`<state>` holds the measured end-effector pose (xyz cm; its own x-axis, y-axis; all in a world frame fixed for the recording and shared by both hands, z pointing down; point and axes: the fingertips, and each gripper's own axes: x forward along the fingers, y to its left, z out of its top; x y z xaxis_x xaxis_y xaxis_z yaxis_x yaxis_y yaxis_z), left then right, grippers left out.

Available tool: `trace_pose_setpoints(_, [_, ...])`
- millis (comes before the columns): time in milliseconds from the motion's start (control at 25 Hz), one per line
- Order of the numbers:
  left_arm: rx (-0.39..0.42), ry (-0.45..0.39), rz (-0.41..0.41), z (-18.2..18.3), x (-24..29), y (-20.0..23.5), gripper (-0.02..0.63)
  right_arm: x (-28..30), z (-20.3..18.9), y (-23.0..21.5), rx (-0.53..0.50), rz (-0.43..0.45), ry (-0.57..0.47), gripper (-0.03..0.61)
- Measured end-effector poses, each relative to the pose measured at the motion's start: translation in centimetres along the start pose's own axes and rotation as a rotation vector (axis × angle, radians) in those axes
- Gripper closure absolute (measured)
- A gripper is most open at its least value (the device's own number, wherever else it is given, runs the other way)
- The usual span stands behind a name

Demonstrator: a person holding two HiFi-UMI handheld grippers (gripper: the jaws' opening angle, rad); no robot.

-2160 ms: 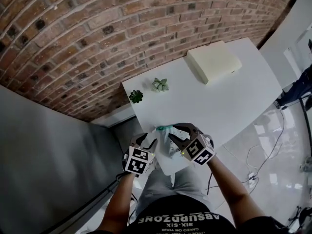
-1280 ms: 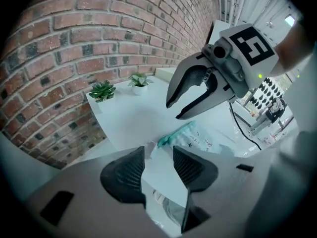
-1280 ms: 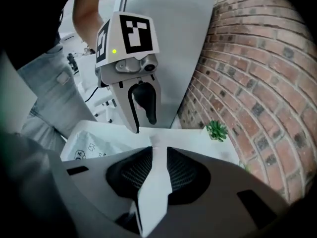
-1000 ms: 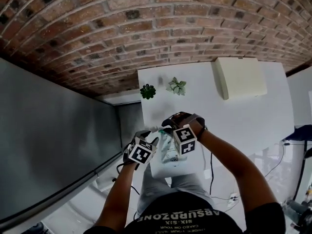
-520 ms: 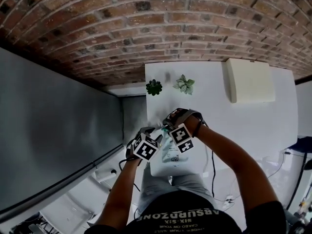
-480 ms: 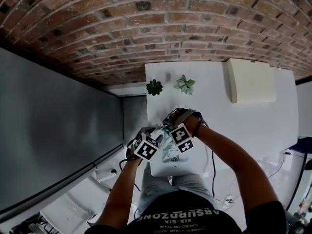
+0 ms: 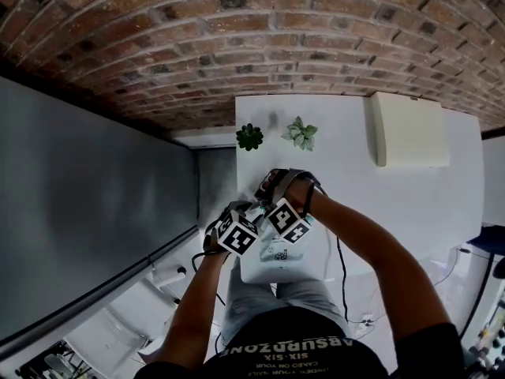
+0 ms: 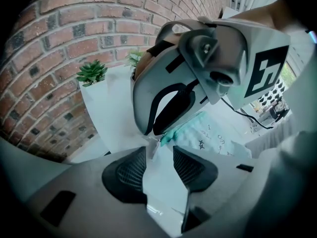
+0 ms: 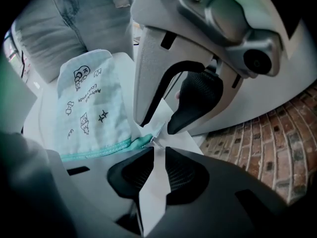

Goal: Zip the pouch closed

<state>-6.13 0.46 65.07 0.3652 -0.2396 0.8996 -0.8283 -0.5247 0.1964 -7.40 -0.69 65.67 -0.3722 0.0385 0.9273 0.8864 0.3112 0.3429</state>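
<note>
A pale mint pouch [image 9: 91, 108] with small black drawings lies flat on the white table [image 7: 355, 180], near its front left corner. Its teal zipper [image 9: 99, 150] runs along the edge facing me and ends in a small pull [image 9: 157, 141]. My right gripper [image 9: 157, 150] hangs just over that pull, its jaws a narrow slit apart with bare table showing between them. My left gripper [image 8: 159, 150] faces it from the other side, jaws wider apart, tips beside the same zipper end [image 8: 171, 133]. Neither gripper's pads press on anything.
Two small potted plants [image 7: 249, 137] [image 7: 299, 133] stand at the table's far left, below the brick wall [image 7: 237, 46]. A cream box [image 7: 410, 129] sits at the far right. The table's left edge [image 7: 237, 180] drops to grey floor. A cable [image 7: 343, 279] hangs off the front edge.
Both grippers have sunk toward the pouch's zipper end. The right gripper has rolled, so its marker cube faces a different way. The pouch has not moved.
</note>
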Motion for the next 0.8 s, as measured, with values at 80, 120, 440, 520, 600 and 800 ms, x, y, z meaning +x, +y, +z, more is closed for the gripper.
trace_pose_setpoints(80, [0.005,0.005,-0.006,0.0,0.2,0.0,0.448,0.2,0.1,-0.1,-0.027,0.006,-0.007,0.512])
trace_pose_setpoints(120, [0.009,0.008,-0.007,0.0,0.3,0.0,0.448,0.2,0.1,-0.1,-0.039,0.011,-0.013,0.512])
trace_pose_setpoints(440, [0.032,0.023,0.008,-0.2,0.7,0.5,0.546,0.6,0.4,0.7,-0.110,0.051,-0.031,0.529])
trace_pose_setpoints(520, [0.037,0.029,-0.001,-0.3,0.9,0.5,0.555,0.6,0.3,0.9,-0.114,0.056,-0.033,0.535])
trace_pose_setpoints(600, [0.042,0.035,-0.005,-0.4,1.0,0.4,0.567,0.6,0.3,0.9,-0.111,0.059,-0.037,0.535])
trace_pose_setpoints(800, [0.047,0.043,-0.010,-0.6,1.2,0.5,0.577,0.5,0.4,0.9,-0.056,0.067,-0.058,0.535])
